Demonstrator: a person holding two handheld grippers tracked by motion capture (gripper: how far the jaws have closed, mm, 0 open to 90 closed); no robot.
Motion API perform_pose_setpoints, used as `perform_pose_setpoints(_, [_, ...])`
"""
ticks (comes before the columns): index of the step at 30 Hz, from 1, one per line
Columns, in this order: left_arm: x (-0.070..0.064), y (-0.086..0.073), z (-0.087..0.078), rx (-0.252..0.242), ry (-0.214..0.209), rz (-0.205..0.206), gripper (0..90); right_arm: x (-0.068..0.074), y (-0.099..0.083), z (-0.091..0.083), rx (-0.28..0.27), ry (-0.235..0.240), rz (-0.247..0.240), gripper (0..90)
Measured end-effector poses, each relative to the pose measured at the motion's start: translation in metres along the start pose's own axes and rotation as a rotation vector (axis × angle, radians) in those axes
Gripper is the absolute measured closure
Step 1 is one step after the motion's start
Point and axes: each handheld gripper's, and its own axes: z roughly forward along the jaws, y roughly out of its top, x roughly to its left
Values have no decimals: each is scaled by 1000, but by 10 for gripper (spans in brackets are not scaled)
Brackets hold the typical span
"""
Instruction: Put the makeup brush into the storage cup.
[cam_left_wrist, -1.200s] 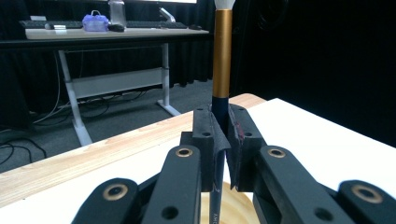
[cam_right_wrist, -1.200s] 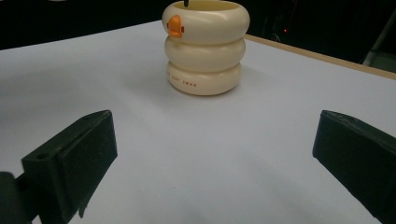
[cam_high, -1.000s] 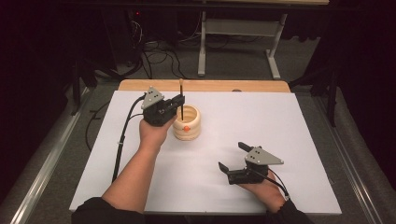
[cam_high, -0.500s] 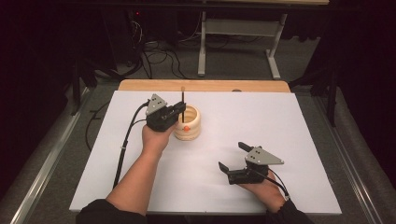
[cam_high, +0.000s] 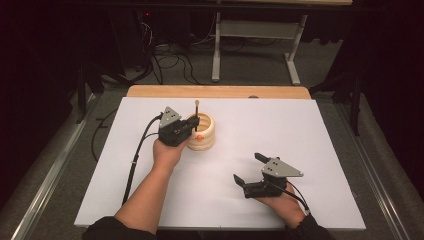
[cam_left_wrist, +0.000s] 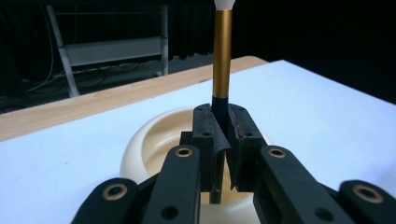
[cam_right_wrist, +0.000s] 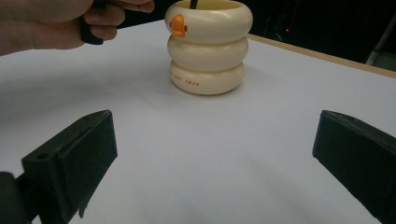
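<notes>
A cream ribbed holder (cam_high: 202, 132) with a small orange duck (cam_right_wrist: 178, 25) on its side stands on the white table (cam_high: 300, 135). My left gripper (cam_high: 192, 126) is over the holder's rim, shut on a thin upright brush (cam_left_wrist: 221, 60) with a gold band and black lower shaft; the brush's lower end reaches down inside the holder (cam_left_wrist: 154, 149). The brush's tip (cam_high: 197, 104) rises above the holder. My right gripper (cam_high: 248, 169) rests open near the front right of the table, nothing between its jaws, facing the holder (cam_right_wrist: 208, 46).
A wooden strip (cam_high: 220, 91) runs along the table's far edge. Beyond it stand a metal frame (cam_high: 255, 35) and cables (cam_high: 170, 55) on the floor. The left gripper's cable (cam_high: 135, 160) trails off the table's left side.
My left gripper has lowered the brush, so its end now sits deeper in the holder. The right gripper has stayed still.
</notes>
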Motion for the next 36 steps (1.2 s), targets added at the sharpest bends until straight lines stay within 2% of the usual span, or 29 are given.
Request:
perform_pose_setpoints(7, [-2, -2, 2, 26, 1, 10, 828, 0, 0, 0, 3, 6, 0, 10])
perform_pose_setpoints(10, [-2, -1, 1, 15, -6, 5, 814, 0, 0, 0, 2, 5, -2, 10])
perform_pose_setpoints(12, [-2, 1, 0, 4, -9, 6, 721, 0, 0, 0, 2, 7, -1, 9])
perform_pose_setpoints(15, [-1, 2, 0, 20, -10, -10, 575, 0, -1, 1, 1, 2, -4, 9])
perform_pose_setpoints(19, [1, 2, -2, 32, -10, -19, 498, 0, -1, 1, 2, -1, -6, 9])
perform_pose_setpoints(24, [0, 4, -4, 21, -11, -17, 459, 1, -1, 2, 4, -4, -7, 10])
perform_pose_setpoints(29, [0, 6, -5, 34, -11, -12, 416, 1, -1, 2, 3, 0, -5, 9])
perform_pose_setpoints(36, [0, 10, -6, 29, -2, -12, 402, 1, -1, 2, 5, -1, -5, 10])
